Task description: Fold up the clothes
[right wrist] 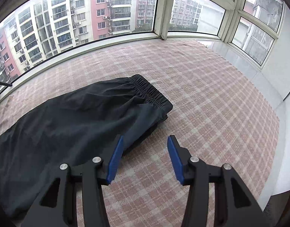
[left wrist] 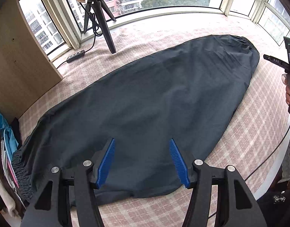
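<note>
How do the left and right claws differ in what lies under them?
Left claw hangs over the dark garment's cloth; right claw hangs mostly over bare plaid blanket, beside the garment's edge. Left stands slightly wider. Both are open and empty, with blue pads.

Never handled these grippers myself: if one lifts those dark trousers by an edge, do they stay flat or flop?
Probably flop: the trousers lie in soft wrinkles on the checked blanket. Likely light, since the cloth looks thin. The gathered waistband looks thicker, so it may give a firmer hold.

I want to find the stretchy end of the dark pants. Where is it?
In the right wrist view the elastic waistband lies mid-frame on the checked blanket, toward the window.
</note>
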Demonstrator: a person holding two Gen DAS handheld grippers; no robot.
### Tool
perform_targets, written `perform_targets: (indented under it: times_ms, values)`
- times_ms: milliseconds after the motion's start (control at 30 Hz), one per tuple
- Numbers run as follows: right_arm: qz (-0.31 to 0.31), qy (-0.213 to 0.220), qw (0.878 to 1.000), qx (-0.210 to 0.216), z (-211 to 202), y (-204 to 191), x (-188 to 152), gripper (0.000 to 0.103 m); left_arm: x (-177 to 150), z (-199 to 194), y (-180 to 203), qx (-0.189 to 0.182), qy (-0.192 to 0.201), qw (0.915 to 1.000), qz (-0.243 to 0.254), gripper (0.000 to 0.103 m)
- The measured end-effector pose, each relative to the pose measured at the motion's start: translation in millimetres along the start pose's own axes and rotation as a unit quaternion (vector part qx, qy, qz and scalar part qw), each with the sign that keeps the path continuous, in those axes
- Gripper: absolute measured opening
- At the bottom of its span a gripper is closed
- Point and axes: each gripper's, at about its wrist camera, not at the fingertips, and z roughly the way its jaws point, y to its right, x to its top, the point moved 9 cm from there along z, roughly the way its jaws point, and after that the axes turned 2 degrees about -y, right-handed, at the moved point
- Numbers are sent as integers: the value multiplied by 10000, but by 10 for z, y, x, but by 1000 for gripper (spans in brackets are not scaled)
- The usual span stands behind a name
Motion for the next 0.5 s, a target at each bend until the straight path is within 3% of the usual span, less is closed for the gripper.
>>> perform_targets:
  times_ms: [133, 300, 400, 500]
  values:
    - [-152, 444, 9989, -73, -242, -41, 174, 47, -17, 75, 64, 50, -169, 9998, 36, 56]
    - [-230, 511, 9984, 20, -156, -78, 257, 47, -5, 84, 126, 70, -217, 9997, 93, 56]
    - [435, -93, 9961, 755, 252, 97, 121, 50, -22, 58, 101, 98, -223, 9997, 68, 56]
    - [1533, -812, 9682, 1801, 709, 364, -74, 50, -54, 30, 43, 117, -238, 9996, -17, 56]
